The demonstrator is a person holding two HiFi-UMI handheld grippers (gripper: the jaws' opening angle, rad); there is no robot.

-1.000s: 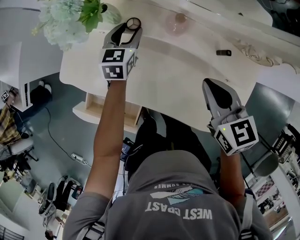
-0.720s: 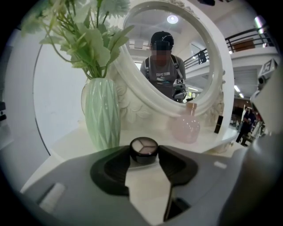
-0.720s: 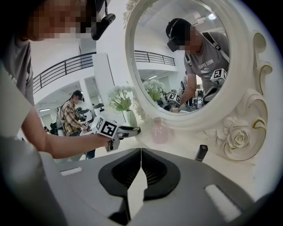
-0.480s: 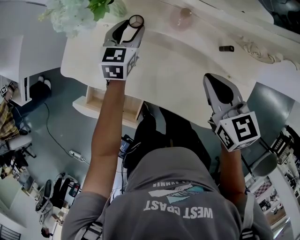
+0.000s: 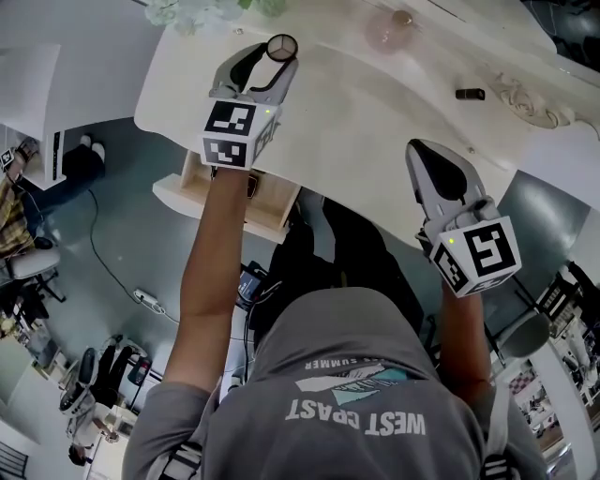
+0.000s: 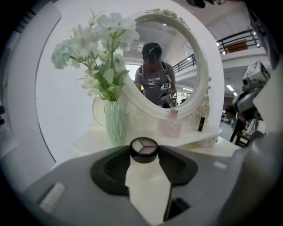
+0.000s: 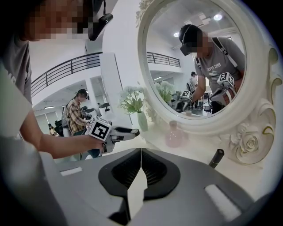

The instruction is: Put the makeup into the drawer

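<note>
A round black eyeshadow compact (image 5: 281, 47) (image 6: 143, 148) sits pinched between the tips of my left gripper (image 5: 275, 56) (image 6: 143, 153), held above the white dressing table (image 5: 356, 131) near its left end. Below the table's front edge a wooden drawer (image 5: 221, 195) stands pulled open, under my left forearm. My right gripper (image 5: 424, 157) (image 7: 140, 153) is shut with nothing in it, over the table's front edge to the right. A black lipstick (image 5: 469, 93) (image 7: 216, 158) (image 6: 201, 124) lies on the table near the mirror base.
A pink glass bottle (image 5: 394, 24) (image 6: 170, 126) (image 7: 174, 136) and a green vase (image 6: 115, 122) of pale flowers (image 5: 192, 9) stand at the back of the table before the oval mirror (image 6: 177, 57) (image 7: 199, 66). Another person (image 7: 77, 115) is in the room to the left.
My left gripper, still holding the compact, has lifted and drawn back from the flowers toward the table's near edge. More of the open drawer shows now. The right gripper shifted slightly.
</note>
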